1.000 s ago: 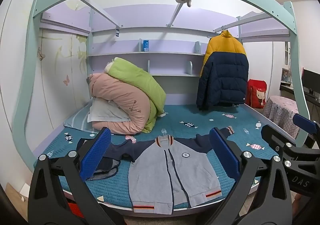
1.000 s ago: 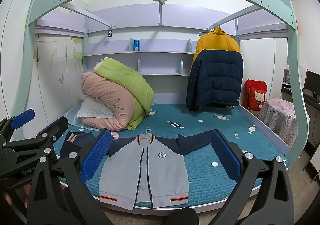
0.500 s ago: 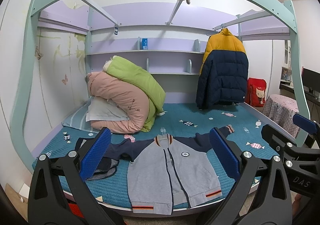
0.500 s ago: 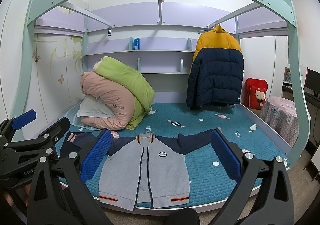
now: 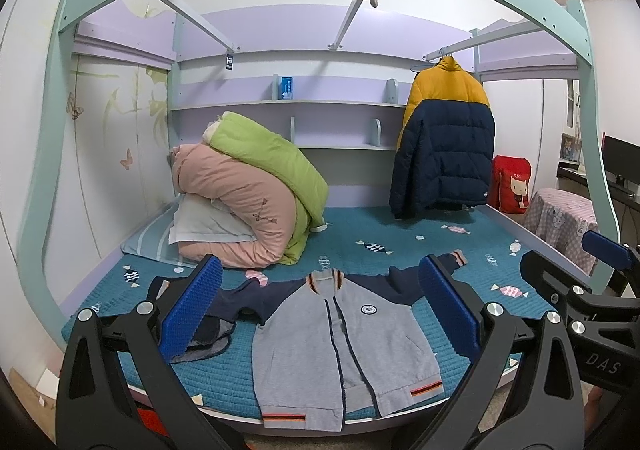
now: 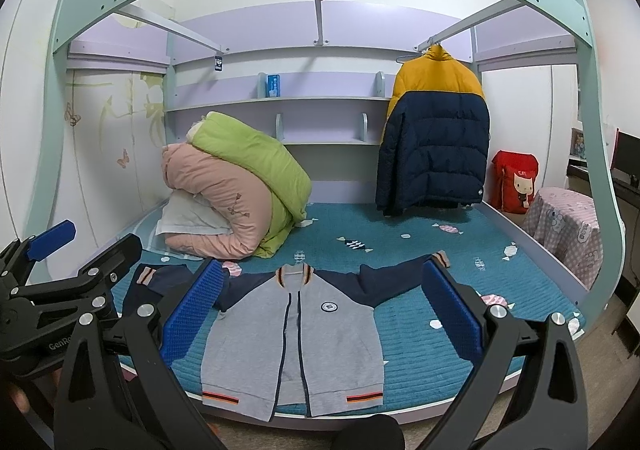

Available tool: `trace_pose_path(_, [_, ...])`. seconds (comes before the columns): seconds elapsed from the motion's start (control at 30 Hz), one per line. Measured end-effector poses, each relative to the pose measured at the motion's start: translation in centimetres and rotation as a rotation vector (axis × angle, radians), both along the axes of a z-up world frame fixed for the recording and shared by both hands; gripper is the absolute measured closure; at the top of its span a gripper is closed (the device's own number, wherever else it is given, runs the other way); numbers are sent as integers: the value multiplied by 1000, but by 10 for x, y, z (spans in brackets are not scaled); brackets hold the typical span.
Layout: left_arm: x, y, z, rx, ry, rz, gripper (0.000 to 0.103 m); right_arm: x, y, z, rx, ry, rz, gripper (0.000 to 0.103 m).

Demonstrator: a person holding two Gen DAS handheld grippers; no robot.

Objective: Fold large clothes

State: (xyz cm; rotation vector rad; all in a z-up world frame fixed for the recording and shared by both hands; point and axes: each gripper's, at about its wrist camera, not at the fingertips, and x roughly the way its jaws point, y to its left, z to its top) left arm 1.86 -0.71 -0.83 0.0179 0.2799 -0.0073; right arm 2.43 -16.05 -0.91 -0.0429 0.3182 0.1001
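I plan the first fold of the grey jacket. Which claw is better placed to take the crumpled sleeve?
Probably the left claw: the crumpled sleeve lies on its side of the grey jacket. The right claw faces the straight sleeve. Both are open, holding nothing.

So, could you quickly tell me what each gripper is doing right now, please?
Left gripper: open, holding nothing.
Right gripper: open, holding nothing.

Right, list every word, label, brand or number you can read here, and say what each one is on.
"DAS" – on the black frame of the right gripper, as the left wrist view shows it.
"GenRo", cut off by the other gripper – on the frame of the left gripper, in the right wrist view.
Round badge on the grey jacket: too small to read.
Blue box on the shelf: print blurred.
Dark hanging tag: unreadable.
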Motion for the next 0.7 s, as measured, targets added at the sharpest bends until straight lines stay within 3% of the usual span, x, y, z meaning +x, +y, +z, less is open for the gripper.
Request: trace_pose_path(0.7, [27, 14, -21, -6, 34, 3, 4, 36, 4, -28, 25, 52, 22, 7])
